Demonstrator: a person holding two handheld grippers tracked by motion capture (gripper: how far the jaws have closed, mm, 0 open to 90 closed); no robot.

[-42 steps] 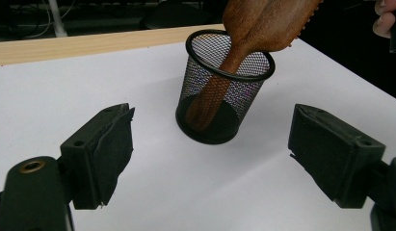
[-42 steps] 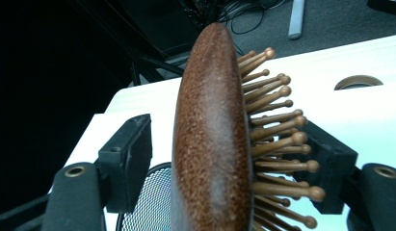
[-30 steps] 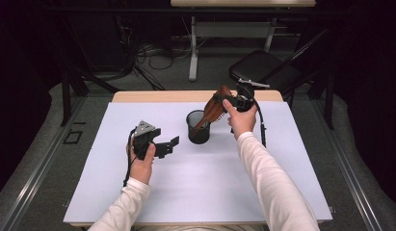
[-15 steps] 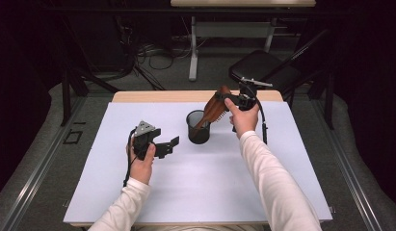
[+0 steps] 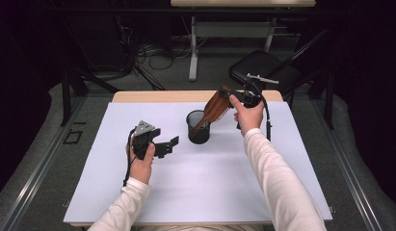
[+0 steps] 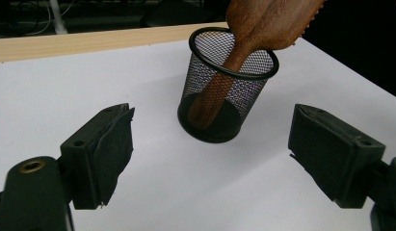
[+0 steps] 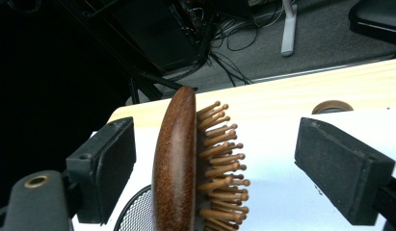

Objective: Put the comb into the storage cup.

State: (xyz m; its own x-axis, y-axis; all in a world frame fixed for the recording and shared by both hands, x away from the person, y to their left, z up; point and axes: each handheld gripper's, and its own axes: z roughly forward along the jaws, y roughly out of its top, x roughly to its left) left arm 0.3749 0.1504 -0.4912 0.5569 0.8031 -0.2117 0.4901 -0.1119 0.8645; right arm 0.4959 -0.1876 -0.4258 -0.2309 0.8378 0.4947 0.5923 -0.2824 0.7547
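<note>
White bench nearest us; our left claw (image 5: 169, 145) hangs open, empty, short of the mesh cup (image 5: 199, 127) toward the far edge; the wooden brush (image 5: 216, 108) leans handle-down in it, head between our right claw's (image 7: 215, 168) just-parted jaws, nearer hand.

Left hand-held gripper (image 5: 167, 145) hovers low, jaws apart; right hand-held gripper (image 5: 228, 102), raised, has just opened wide.
</note>
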